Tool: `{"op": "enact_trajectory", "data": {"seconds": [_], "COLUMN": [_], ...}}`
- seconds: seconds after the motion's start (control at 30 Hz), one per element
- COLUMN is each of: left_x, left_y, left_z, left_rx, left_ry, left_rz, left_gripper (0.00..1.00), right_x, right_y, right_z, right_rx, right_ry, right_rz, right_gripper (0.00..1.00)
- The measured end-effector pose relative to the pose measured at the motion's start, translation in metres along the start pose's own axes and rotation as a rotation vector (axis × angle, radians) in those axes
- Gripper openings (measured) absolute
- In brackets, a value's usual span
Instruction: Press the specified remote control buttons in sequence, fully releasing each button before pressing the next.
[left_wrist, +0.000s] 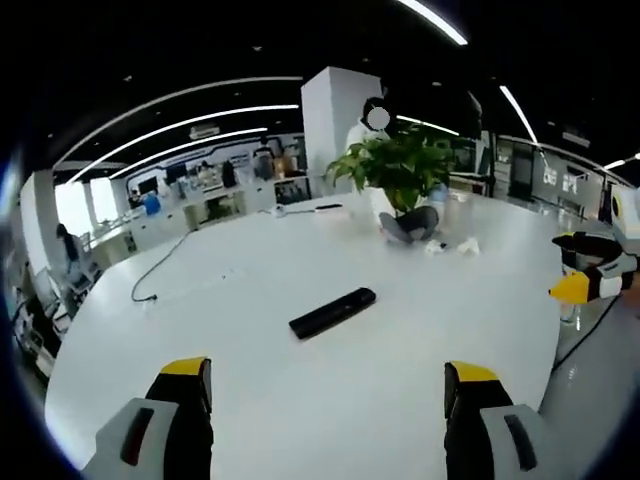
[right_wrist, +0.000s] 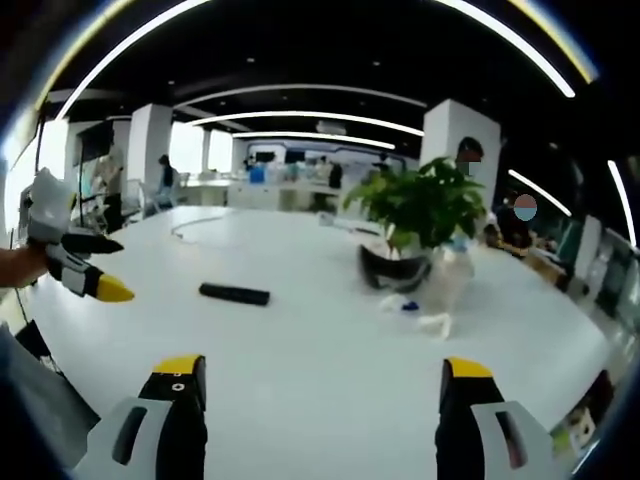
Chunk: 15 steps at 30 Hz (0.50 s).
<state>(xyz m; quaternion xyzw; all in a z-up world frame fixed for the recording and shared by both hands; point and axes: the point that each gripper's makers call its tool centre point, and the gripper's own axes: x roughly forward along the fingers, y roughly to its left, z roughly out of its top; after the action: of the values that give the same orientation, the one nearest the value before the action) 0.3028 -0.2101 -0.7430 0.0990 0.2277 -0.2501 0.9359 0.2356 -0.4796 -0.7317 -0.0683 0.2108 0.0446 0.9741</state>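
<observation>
Clearly both grippers (left_wrist: 328, 385) (right_wrist: 325, 385) wide open, empty, remote (left_wrist: 332, 312) untouched

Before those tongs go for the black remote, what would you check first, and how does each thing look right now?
1. Remote in sight, lying flat on the white table: ok.
2. Left tongs open, nothing held: ok.
3. Right tongs open, nothing held: ok.
4. Tongs touching the remote: not ok, both are apart from it.
5. Path clear of the potted plant: ok, it stands beyond the remote.
6. Button side up: cannot tell.
</observation>
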Motion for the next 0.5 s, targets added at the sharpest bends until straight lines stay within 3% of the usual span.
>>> {"op": "enact_trajectory", "data": {"seconds": [0.1, 0.27, 0.5], "left_x": [-0.012, -0.031, -0.049], "left_y": [-0.011, -0.019, -0.016], "left_z": [-0.011, -0.022, -0.013], "left_rx": [-0.061, -0.074, -0.1], "left_ry": [0.013, -0.006, -0.098], "left_rz": [-0.01, 0.006, 0.069], "left_gripper": [1.0, 1.0, 1.0], "right_x": [0.0, 0.001, 0.002], "right_y": [0.0, 0.003, 0.005], "right_z": [0.0, -0.001, -0.003], "right_rx": [-0.002, -0.009, -0.016], "right_ry": [0.001, 0.01, 0.02], "right_rz": [0.0, 0.008, 0.018], "right_gripper": [0.96, 0.96, 0.96]}}
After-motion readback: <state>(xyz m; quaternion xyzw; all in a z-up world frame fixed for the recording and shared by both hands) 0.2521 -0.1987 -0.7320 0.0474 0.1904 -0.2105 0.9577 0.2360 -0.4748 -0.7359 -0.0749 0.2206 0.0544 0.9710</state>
